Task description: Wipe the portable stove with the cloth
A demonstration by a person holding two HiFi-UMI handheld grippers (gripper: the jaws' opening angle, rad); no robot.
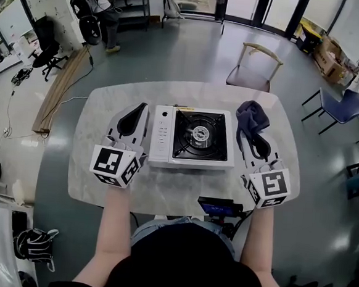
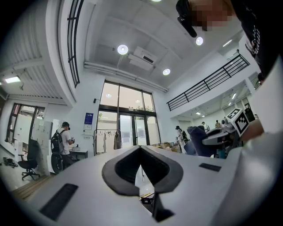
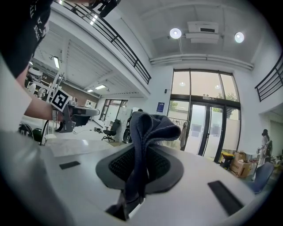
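While the portable stove [image 1: 192,138] sits at the centre of the white table [image 1: 108,103], its black burner plate [image 1: 200,135] faces up and its white control strip [image 1: 161,135] lies on the 9 o'clock side; nothing rests on the burner.

The cloth [image 1: 251,117], dark blue-grey and bunched, is at about 2 o'clock from the burner, just beside the stove's right edge and clear of the black plate; whether it touches the table cannot be told.

The right gripper [image 1: 252,130] lies at 3 o'clock of the stove and points toward 12 o'clock; its jaws are clamped on the cloth. In the right gripper view the cloth [image 3: 148,128] runs up between the black pads [image 3: 170,165] of the right gripper [image 3: 140,154] and folds over above them.

The left gripper [image 1: 137,113] lies at 9 o'clock of the stove, just beside the control strip, and also points toward 12 o'clock. In the left gripper view the left gripper [image 2: 140,149] has its jaws together, tips meeting, with nothing held.

Each gripper carries its marker cube at the 6 o'clock end: left cube [image 1: 116,166]; right cube [image 1: 269,187].

A small device with a blue screen [image 1: 218,206] sits at the table's 6 o'clock edge; a wooden-backed chair [image 1: 254,68] stands beyond the table at 1 o'clock; a blue chair [image 1: 340,106] stands well apart at 2 o'clock; a person [image 1: 104,4] is at a desk at 11 o'clock.
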